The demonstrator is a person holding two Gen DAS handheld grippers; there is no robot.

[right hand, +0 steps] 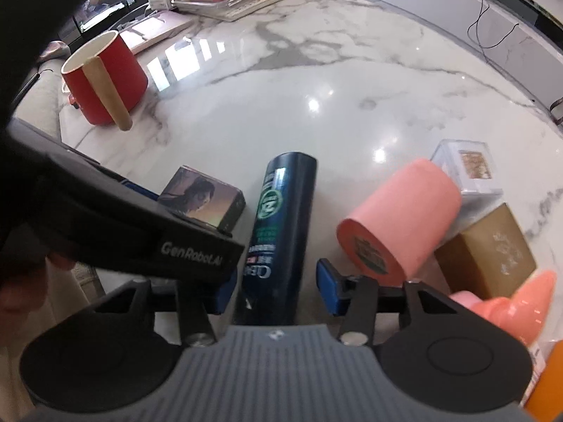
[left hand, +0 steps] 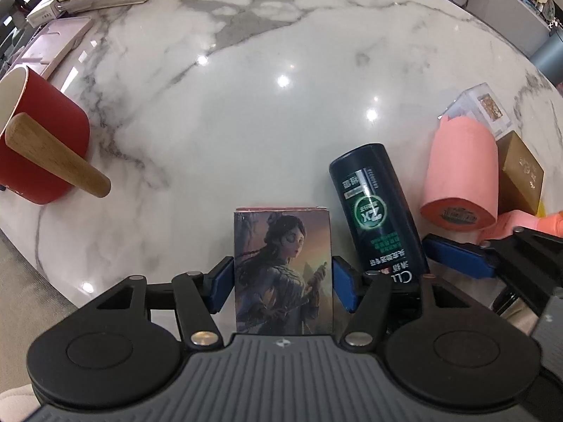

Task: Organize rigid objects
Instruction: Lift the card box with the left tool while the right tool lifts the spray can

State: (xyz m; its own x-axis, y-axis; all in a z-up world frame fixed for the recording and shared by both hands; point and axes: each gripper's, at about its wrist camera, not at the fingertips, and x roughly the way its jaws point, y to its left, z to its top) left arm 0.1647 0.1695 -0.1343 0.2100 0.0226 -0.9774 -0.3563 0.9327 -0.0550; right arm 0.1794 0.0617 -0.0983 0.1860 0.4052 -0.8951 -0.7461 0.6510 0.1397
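Marble table (right hand: 352,81): dark bottle (right hand: 278,232) apparently lies lengthwise, cap pointing away.

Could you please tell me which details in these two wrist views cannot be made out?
- Picture card box: left wrist view, lower end hidden behind the left gripper body.
- Dark blue shampoo bottle: right wrist view, cap end hidden under the right gripper; right pad contact unclear.
- Red mug with a wooden handle: left view, cut off by the frame edge.
- Gold box: right view, print too small.
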